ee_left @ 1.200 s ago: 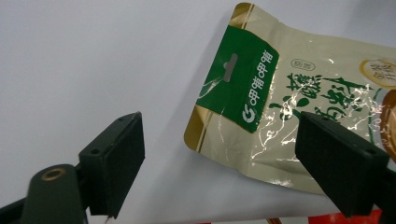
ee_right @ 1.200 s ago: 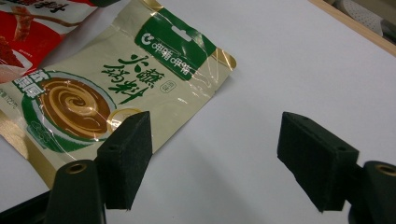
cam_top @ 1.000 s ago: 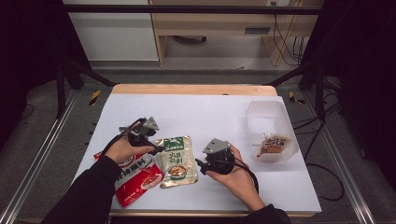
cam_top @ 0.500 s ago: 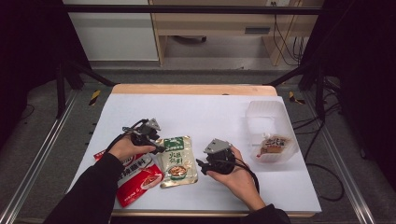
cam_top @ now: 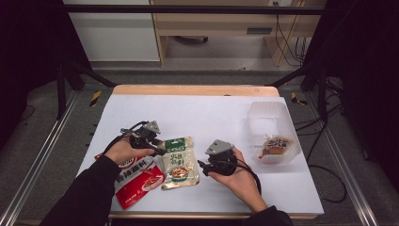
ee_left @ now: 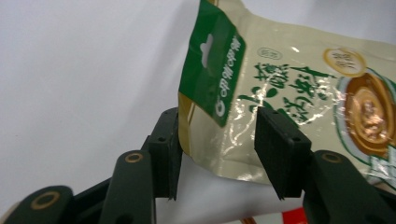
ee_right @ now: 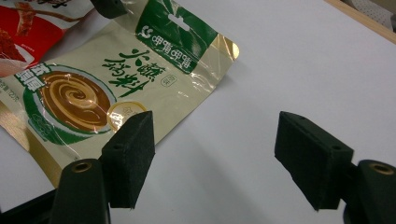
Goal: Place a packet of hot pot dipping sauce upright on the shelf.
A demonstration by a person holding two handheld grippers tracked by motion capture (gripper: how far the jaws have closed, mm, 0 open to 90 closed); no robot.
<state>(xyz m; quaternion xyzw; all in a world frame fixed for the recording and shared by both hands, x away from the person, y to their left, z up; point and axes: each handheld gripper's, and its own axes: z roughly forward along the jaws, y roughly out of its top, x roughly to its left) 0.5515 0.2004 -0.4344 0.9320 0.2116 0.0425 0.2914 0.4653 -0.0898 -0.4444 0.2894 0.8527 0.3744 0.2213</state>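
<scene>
Your left gripper (ee_left: 217,154) has just been closing its jaws, and the top corner of the green-and-cream pouch (cam_top: 178,161) sits between them, not yet pinched. It lies near the table's (cam_top: 207,113) front edge, beside the red pouch (cam_top: 136,181). Expect something light, floppy and slick; bite the flat sealed header. Your right gripper (ee_right: 215,161) waits spread and empty.

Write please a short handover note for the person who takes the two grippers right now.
Left gripper: jaws have just been closing around the top corner of the beige-green sauce pouch; pads not yet pressing, pouch not lifted.
Right gripper: open, holding nothing, beside the pouch.
Red seasoning packet lies under the left forearm, on the white table.
Clear plastic container holds one snack packet.
Left: probably finish the grip and move the pouch.
</scene>
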